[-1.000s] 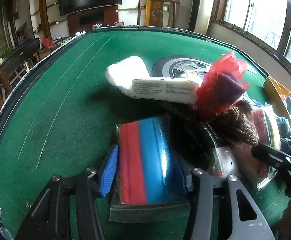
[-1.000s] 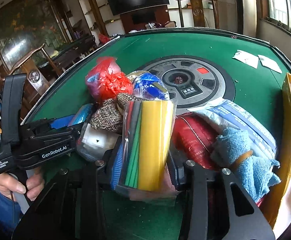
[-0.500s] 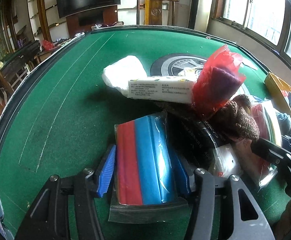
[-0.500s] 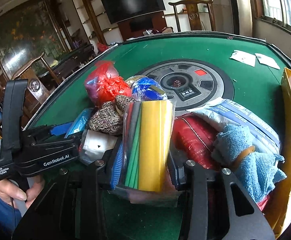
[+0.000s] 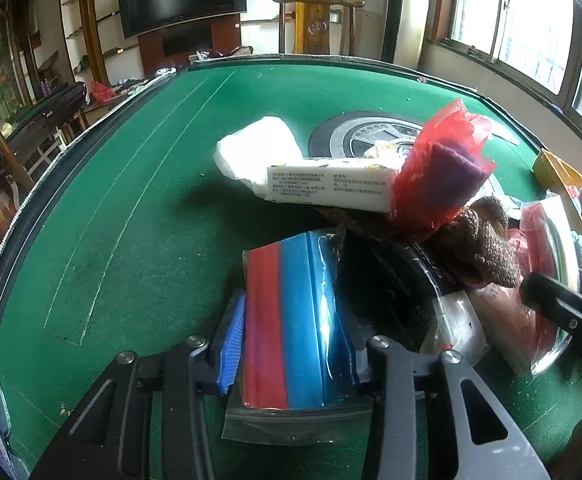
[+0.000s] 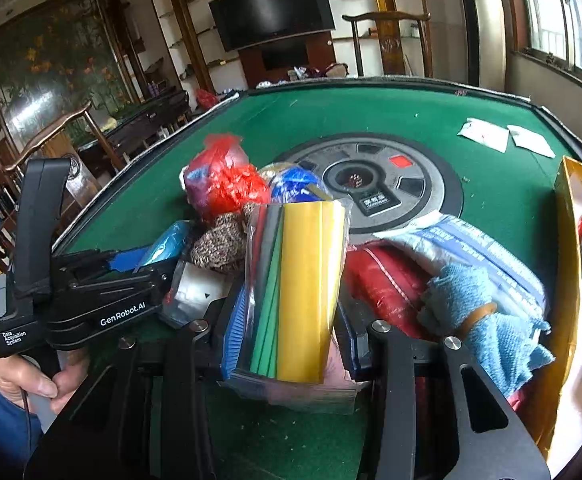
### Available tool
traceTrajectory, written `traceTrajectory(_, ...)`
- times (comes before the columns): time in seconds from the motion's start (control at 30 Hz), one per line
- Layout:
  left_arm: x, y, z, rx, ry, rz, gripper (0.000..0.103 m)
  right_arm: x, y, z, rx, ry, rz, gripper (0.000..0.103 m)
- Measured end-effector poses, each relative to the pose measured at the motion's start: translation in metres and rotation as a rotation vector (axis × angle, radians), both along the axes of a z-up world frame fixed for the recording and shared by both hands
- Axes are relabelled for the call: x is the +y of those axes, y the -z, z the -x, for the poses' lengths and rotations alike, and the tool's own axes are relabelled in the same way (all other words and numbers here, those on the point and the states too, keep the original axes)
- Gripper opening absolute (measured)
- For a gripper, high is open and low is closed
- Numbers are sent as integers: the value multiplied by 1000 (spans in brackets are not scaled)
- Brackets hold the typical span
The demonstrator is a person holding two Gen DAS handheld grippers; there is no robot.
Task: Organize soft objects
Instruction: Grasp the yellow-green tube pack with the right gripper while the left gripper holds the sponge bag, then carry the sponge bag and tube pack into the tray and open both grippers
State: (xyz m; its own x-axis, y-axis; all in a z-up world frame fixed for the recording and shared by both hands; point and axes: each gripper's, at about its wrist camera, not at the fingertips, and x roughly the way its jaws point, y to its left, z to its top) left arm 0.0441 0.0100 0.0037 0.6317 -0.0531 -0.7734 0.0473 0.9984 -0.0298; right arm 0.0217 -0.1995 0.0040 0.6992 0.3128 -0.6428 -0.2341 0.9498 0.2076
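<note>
Item one, your left gripper (image 5: 291, 344): jaws closing on a clear-bagged pack of red and blue sheets (image 5: 295, 320), the blue pads (image 5: 231, 344) already against its flanks; it sits low over the green felt table (image 5: 131, 208), at the near edge of the pile. Long axis of the pack runs straight away from you along the fingers, its far end pointing toward the white tissue pack (image 5: 327, 190) and the red plastic bag (image 5: 439, 172); the open bag mouth trails back toward the gripper body. Item two, your right gripper (image 6: 291, 320): clamped on a second bagged pack, yellow and green sheets (image 6: 299, 288), held tilted up off the felt, long axis likewise along the fingers, far end aimed at the round centre console (image 6: 371, 188). Surrounding stock: brown knitted piece (image 6: 219, 240), blue towel (image 6: 487, 320), red quilted item (image 6: 383, 280), white-and-blue pack (image 6: 471, 248), yellow box (image 6: 567, 264) at the right edge holding other soft goods. Step in hand, by judgement: securing both packs for removal from the heap. Next move calls for you to confirm the left grip is firm on the slick bag before lifting, then carry each pack clear without dragging the knitted piece or the red bag along; the destination is not evident, though the yellow box looks the likeliest.
</note>
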Motion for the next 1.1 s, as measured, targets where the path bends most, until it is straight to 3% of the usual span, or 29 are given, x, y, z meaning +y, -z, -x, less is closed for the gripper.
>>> traceTrajectory(1.1, 8, -3, -3, -8, -44, 7, 40, -5, 0, -1, 13, 3, -20, 39)
